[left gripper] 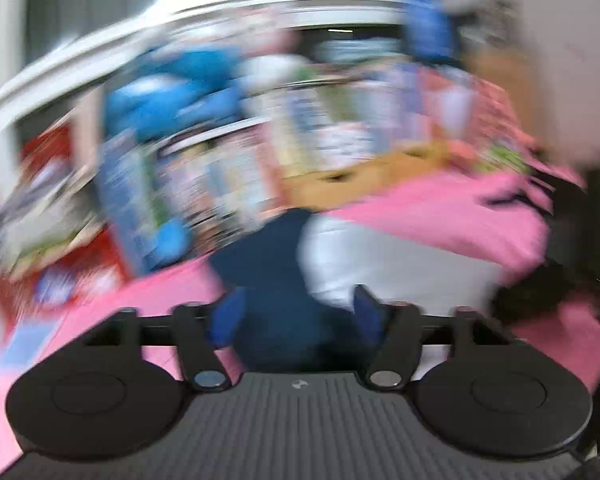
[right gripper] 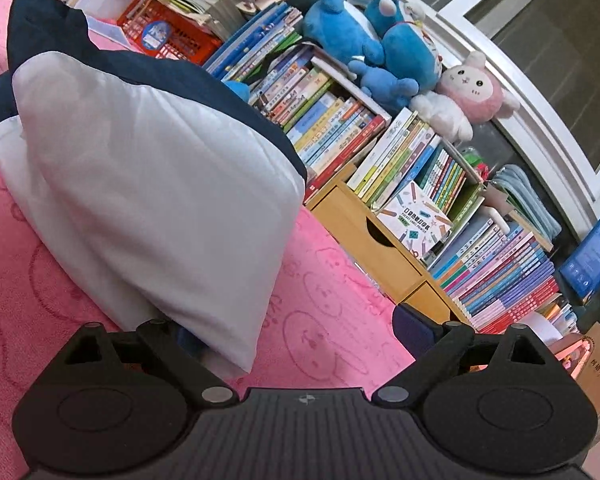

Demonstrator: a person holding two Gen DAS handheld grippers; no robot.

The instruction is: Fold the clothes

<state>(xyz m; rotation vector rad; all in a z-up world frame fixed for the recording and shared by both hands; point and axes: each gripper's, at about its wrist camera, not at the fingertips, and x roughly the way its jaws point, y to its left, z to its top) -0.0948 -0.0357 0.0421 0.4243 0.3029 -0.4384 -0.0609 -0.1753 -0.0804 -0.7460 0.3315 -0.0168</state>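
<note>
A white and navy garment (right gripper: 152, 168) lies folded in a thick bundle on the pink blanket (right gripper: 332, 320). My right gripper (right gripper: 300, 336) stands wide open low over the blanket; the bundle's near white corner lies between its fingers, against the left one, and the right pad is free. The left wrist view is badly motion-blurred. There the garment (left gripper: 380, 264) shows navy on the left and white on the right. My left gripper (left gripper: 298, 312) has its blue pads apart, with the navy cloth seen between and beyond them; no pinch shows.
A crowded bookshelf (right gripper: 380, 148) with wooden drawers (right gripper: 364, 240) borders the blanket on the right. Blue and pink plush toys (right gripper: 400, 44) sit on top of it, with a red basket (right gripper: 168, 32) behind the garment. A white window frame (right gripper: 540, 120) runs behind.
</note>
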